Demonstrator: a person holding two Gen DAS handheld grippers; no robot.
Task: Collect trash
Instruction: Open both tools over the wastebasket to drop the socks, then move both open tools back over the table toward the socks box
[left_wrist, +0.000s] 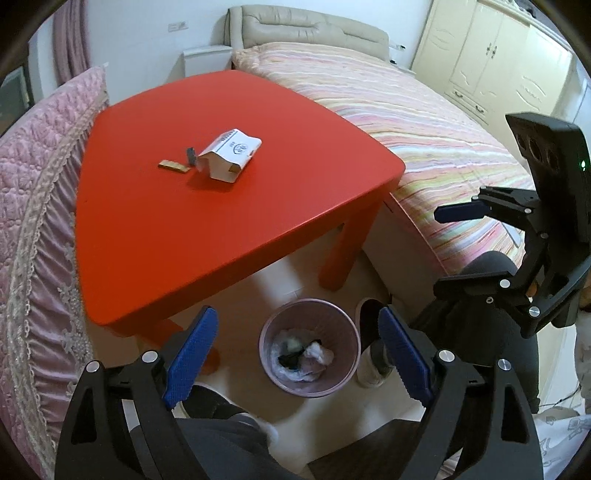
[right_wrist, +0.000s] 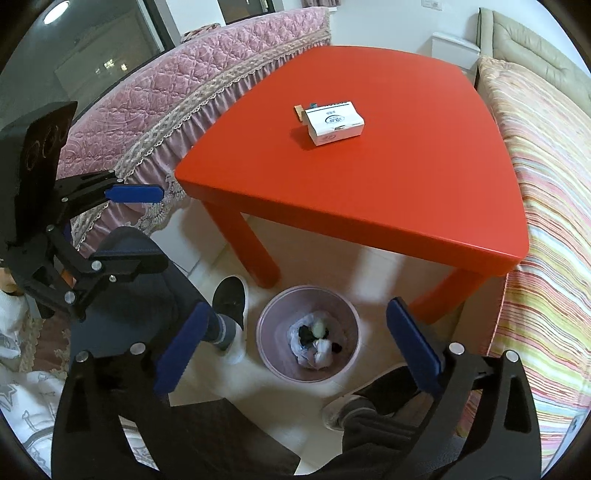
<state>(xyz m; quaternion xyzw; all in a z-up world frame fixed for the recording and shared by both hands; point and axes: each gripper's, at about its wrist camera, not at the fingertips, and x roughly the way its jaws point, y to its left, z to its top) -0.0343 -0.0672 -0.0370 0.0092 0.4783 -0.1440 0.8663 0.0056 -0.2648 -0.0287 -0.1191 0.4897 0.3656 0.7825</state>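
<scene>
A white cardboard box (left_wrist: 229, 155) lies on the red table (left_wrist: 184, 236), with a small tan wrapper (left_wrist: 173, 166) and a small dark piece (left_wrist: 191, 154) beside it. The box (right_wrist: 334, 123) also shows in the right wrist view, with a small wrapper (right_wrist: 301, 109) behind it. A pink bin (left_wrist: 309, 346) (right_wrist: 308, 334) holding crumpled trash stands on the floor in front of the table. My left gripper (left_wrist: 295, 354) is open and empty above the bin. My right gripper (right_wrist: 299, 350) is open and empty above the bin too. Each gripper shows in the other's view, the right one (left_wrist: 456, 251) and the left one (right_wrist: 147, 229).
A striped bed (left_wrist: 406, 122) borders the table on the right, a pink quilted bed (left_wrist: 40, 206) on the left. The person's legs and shoes (right_wrist: 231, 295) flank the bin. A cream wardrobe (left_wrist: 491, 55) stands at the back right.
</scene>
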